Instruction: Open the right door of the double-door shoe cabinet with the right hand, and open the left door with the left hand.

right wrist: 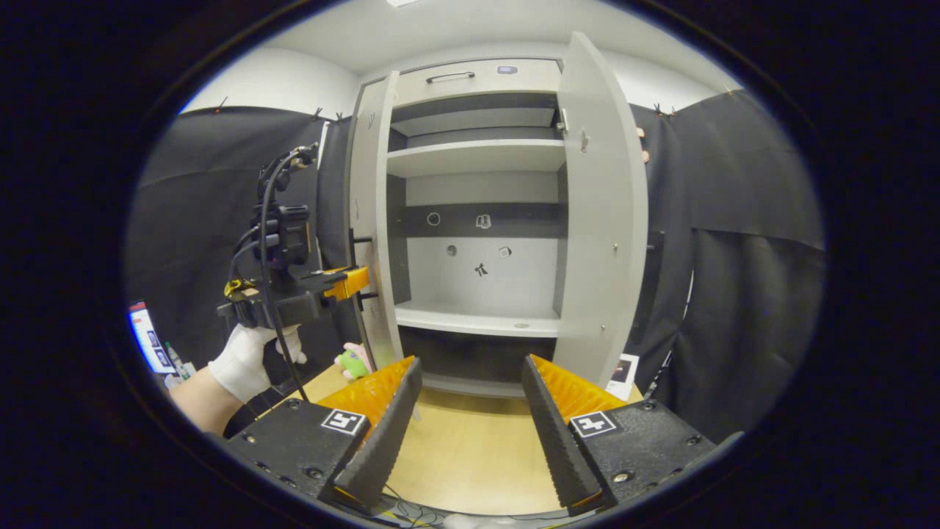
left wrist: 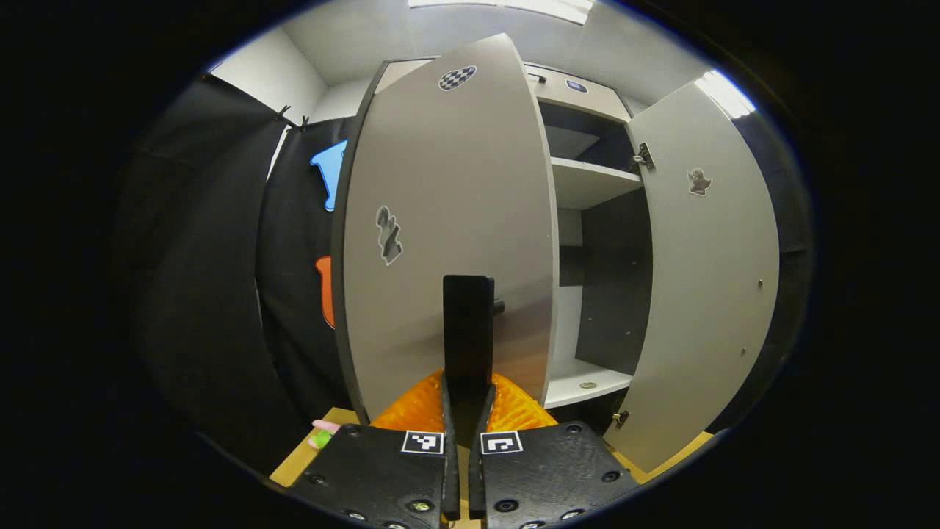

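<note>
Left tongs [left wrist: 468, 345] seem clamped on the left door's [left wrist: 448, 220] handle [left wrist: 468, 330]; right tongs [right wrist: 470, 411] gape empty near the open right door [right wrist: 602, 220].

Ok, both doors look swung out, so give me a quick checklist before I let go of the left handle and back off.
1. Right door open: ok, swung wide, shelves exposed.
2. Left door open: ok, swung out from the cabinet.
3. Left gripper on the handle: ok, fingers closed on the black bar.
4. Right gripper free: ok, jaws apart, nothing between them.
5. Retreat path for the left gripper: cannot tell, nothing behind it is visible.
6. Table in front of the cabinet: ok, though a small green and pink toy sits by the left door.
</note>
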`<action>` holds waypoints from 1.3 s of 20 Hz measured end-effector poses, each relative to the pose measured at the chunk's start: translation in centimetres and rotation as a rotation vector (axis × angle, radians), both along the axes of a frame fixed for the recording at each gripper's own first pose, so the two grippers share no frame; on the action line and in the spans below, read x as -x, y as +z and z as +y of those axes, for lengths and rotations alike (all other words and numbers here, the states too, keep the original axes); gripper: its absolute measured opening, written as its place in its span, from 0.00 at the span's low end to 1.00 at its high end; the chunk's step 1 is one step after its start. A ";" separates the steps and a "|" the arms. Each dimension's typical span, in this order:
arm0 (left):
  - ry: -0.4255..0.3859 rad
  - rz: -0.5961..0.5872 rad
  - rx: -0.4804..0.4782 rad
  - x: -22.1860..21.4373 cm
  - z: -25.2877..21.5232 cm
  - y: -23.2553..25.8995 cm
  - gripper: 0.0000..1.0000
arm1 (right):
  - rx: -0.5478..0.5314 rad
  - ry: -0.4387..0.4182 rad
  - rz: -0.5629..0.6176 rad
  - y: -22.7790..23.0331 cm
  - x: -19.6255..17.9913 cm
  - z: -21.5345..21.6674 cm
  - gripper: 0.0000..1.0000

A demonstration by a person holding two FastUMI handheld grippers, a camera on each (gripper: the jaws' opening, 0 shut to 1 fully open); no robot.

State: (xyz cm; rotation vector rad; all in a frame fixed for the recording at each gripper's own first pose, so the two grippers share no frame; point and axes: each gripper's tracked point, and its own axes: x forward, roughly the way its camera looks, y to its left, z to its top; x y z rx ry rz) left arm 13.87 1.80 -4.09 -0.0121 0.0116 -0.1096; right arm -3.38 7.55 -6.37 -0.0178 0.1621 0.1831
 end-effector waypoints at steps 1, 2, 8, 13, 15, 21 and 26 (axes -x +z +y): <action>0.015 -0.006 -0.004 0.5 0.9 0.1 0.04 | 0.002 0.015 0.003 -0.1 0.1 0.5 0.87; 0.026 -0.008 -0.013 1.0 1.6 0.0 0.04 | 0.000 0.030 0.005 -0.2 0.3 1.1 0.87; 0.047 -0.001 -0.008 2.2 4.4 -0.3 0.00 | -0.006 0.086 0.025 -0.9 0.7 3.2 0.87; 0.054 -0.004 -0.009 2.9 6.3 -0.5 0.00 | -0.015 0.103 0.036 -1.5 0.6 3.6 0.87; 0.063 -0.006 -0.004 3.2 7.5 -0.6 0.00 | -0.015 0.106 0.037 -1.5 0.5 3.9 0.87; 0.056 -0.010 -0.012 3.5 10.3 -1.0 0.00 | -0.015 0.125 0.037 -1.5 0.4 4.5 0.87; 0.036 -0.025 -0.026 3.7 12.5 -1.1 0.00 | -0.016 0.147 0.047 -1.6 0.6 5.1 0.87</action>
